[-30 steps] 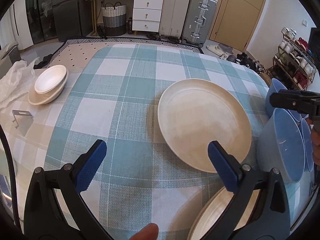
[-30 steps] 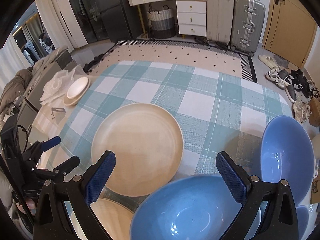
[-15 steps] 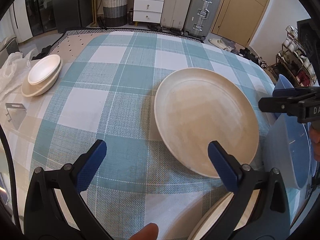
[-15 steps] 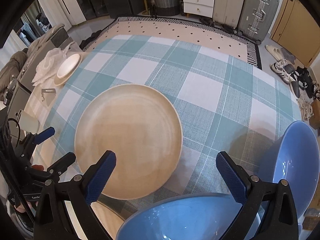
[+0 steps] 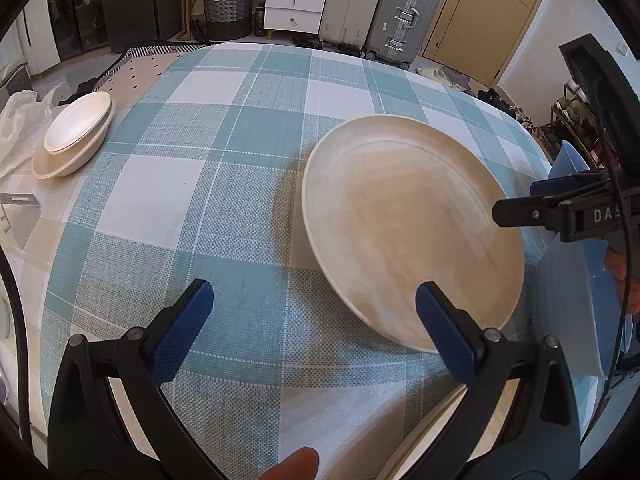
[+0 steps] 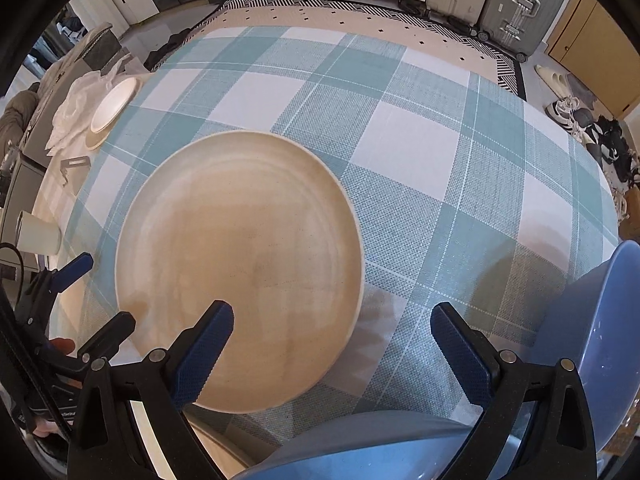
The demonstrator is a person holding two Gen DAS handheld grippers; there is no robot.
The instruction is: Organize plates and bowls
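A large cream plate (image 5: 408,220) lies on the checked tablecloth; it also shows in the right wrist view (image 6: 240,260). My left gripper (image 5: 308,316) is open and empty, its right finger over the plate's near rim. My right gripper (image 6: 332,344) is open and empty, its left finger over the plate's near edge. Blue bowls (image 6: 592,344) sit at the right, one below my right gripper (image 6: 360,452). A second cream plate (image 5: 436,436) peeks out at the near edge. A stack of small cream bowls (image 5: 72,132) sits far left.
A white plastic bag (image 5: 16,120) and a metal bracket (image 5: 16,216) lie at the table's left edge. A white cup (image 6: 38,234) stands at the left. Suitcases (image 5: 384,8), drawers and a basket stand beyond the table (image 5: 240,128).
Both grippers have moved forward and lower toward the large cream plate, which now looks bigger in both views. Both stay open.
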